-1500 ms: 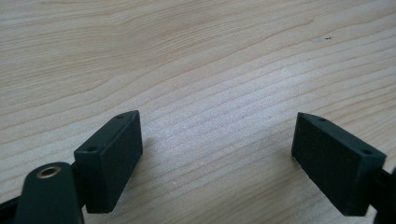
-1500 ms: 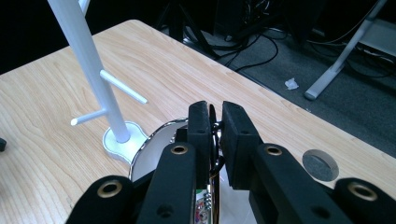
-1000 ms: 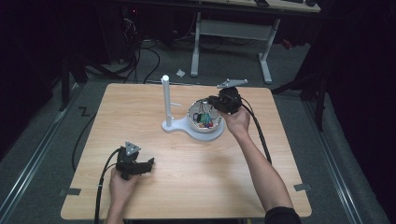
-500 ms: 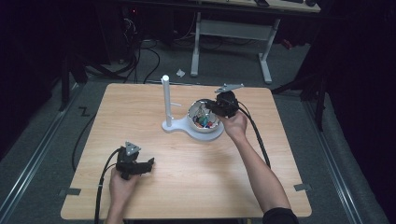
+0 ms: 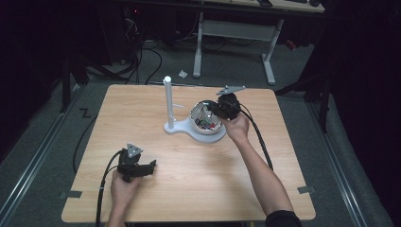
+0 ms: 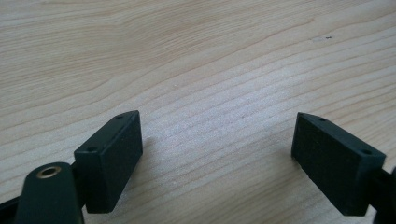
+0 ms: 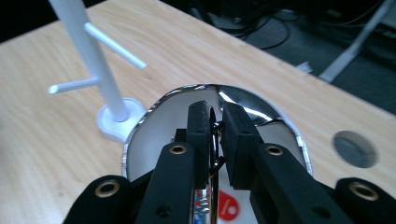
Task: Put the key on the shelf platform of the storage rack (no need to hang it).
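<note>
Right gripper view puts my right gripper (image 7: 215, 128) over the shiny round metal bowl (image 7: 261, 109), its jaws clenched on a thin dark metal ring (image 7: 215, 140) that stands upright between the pads. That bowl sits on a white flat base (image 5: 189, 131) beside a white upright post with side pegs (image 5: 167, 101), toward the far edge of the light wooden table (image 5: 189, 189). My left gripper (image 5: 137, 166) rests near the near-left corner, jaws spread wide over bare wood.
</note>
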Demonstrator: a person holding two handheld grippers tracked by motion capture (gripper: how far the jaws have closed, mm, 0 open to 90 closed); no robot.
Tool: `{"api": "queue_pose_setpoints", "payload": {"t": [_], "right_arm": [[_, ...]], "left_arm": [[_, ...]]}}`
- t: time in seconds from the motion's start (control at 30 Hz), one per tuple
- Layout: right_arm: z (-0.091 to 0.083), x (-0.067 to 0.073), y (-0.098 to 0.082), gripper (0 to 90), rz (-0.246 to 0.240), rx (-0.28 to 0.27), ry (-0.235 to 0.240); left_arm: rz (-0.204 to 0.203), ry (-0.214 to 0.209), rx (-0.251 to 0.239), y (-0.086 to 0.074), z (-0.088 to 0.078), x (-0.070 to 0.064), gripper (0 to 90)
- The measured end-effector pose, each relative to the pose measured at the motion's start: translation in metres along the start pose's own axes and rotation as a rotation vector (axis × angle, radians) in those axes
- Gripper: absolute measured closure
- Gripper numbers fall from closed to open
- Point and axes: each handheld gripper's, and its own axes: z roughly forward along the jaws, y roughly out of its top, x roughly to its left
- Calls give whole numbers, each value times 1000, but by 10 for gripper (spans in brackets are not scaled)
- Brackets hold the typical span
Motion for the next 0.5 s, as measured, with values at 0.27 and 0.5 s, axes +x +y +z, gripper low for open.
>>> {"api": "queue_pose_setpoints", "payload": {"t": [0.27,0.5], "right_arm": [[1,-3,2,819,14,9,-10],[3,-3,3,745,42,4,25]], "left_arm": [[0,-1,1,0,0,0,170],[0,-1,0,0,0,0,170]]}}
